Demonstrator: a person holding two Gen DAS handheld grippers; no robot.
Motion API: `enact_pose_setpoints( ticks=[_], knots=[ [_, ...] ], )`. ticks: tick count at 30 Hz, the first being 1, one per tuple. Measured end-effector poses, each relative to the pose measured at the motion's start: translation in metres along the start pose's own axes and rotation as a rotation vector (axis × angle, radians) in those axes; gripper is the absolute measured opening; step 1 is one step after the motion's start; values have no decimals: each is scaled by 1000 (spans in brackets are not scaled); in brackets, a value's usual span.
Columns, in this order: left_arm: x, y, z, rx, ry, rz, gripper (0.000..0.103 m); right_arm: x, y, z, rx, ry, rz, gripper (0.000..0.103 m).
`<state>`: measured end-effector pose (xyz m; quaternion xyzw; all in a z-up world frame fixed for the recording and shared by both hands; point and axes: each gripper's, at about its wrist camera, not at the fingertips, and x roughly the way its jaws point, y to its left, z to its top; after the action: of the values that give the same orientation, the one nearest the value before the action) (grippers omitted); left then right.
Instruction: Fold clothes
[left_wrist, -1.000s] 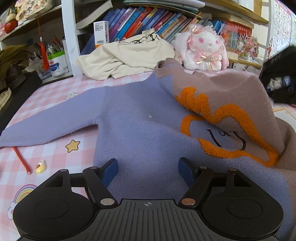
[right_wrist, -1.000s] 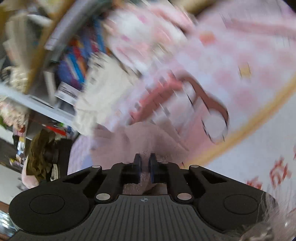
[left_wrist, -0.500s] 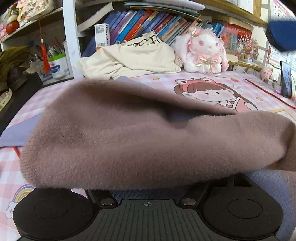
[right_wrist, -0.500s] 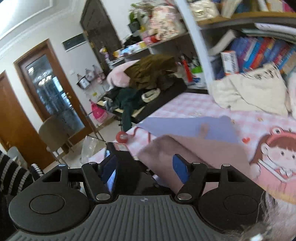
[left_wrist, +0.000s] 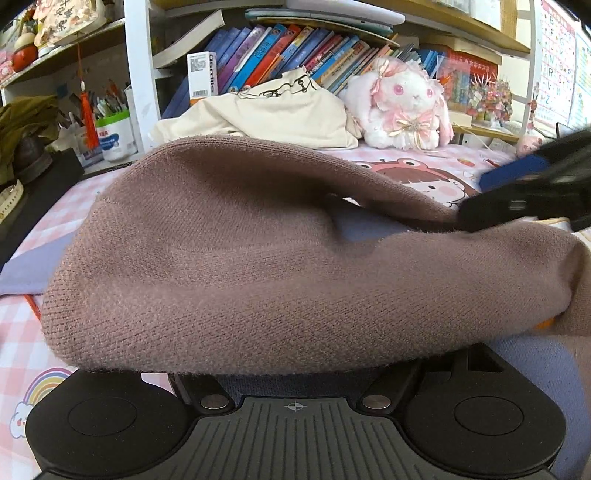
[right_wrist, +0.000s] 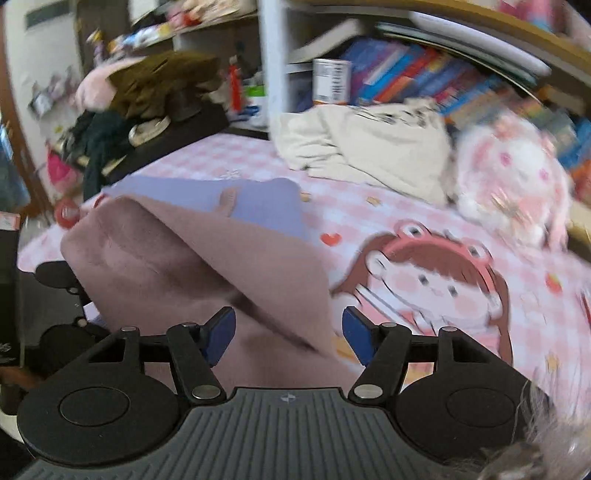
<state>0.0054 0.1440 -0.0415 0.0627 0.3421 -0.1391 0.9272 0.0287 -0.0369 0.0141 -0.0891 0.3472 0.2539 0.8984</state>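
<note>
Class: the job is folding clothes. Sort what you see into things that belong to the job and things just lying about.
Job: brown and lilac sweater; left gripper; right gripper.
Lying about: cream garment; plush rabbit; books; pen pot.

Pink checked cartoon-print bed cover (right_wrist: 424, 221) under folded mauve-and-lilac sweater (right_wrist: 207, 258), cream garment (right_wrist: 369, 155), plush rabbit (left_wrist: 402, 103).

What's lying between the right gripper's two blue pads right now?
In the right wrist view, the right gripper has the brown fold of the sweater lying between its pads; the jaws are closing, but neither pad presses on it.
</note>
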Motion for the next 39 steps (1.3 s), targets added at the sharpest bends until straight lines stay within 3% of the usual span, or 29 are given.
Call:
enact_pose_setpoints(
  ticks=[3, 6, 8, 10, 15, 20, 26, 31, 39],
  knots=[
    [0, 0, -1, 1, -3, -1, 76, 18, 12, 9, -60, 1, 6, 56],
    [0, 0, -1, 1, -4, 0, 76, 34, 8, 14, 2, 2, 33, 31],
    [0, 0, -1, 1, -5, 0, 76, 34, 3, 13, 39, -4, 41, 8],
    [0, 0, -2, 3, -7, -1, 76, 28, -2, 12, 69, -24, 37, 5],
    [0, 1, -2, 4, -8, -4, 76, -7, -32, 15, 162, -121, -87, 5],
    [1, 2, -1, 8, -3, -10, 76, -51, -88, 17, 285, -166, -309, 5],
    [2, 2, -1, 9, -4, -12, 76, -89, -150, 5, 409, -145, -536, 5],
    [3, 2, 1, 9, 6, -12, 76, -94, -169, -16, 446, -74, -640, 5],
    [2, 1, 2, 5, 16, -4, 76, -113, -210, -24, 466, -103, -814, 5]
  ],
)
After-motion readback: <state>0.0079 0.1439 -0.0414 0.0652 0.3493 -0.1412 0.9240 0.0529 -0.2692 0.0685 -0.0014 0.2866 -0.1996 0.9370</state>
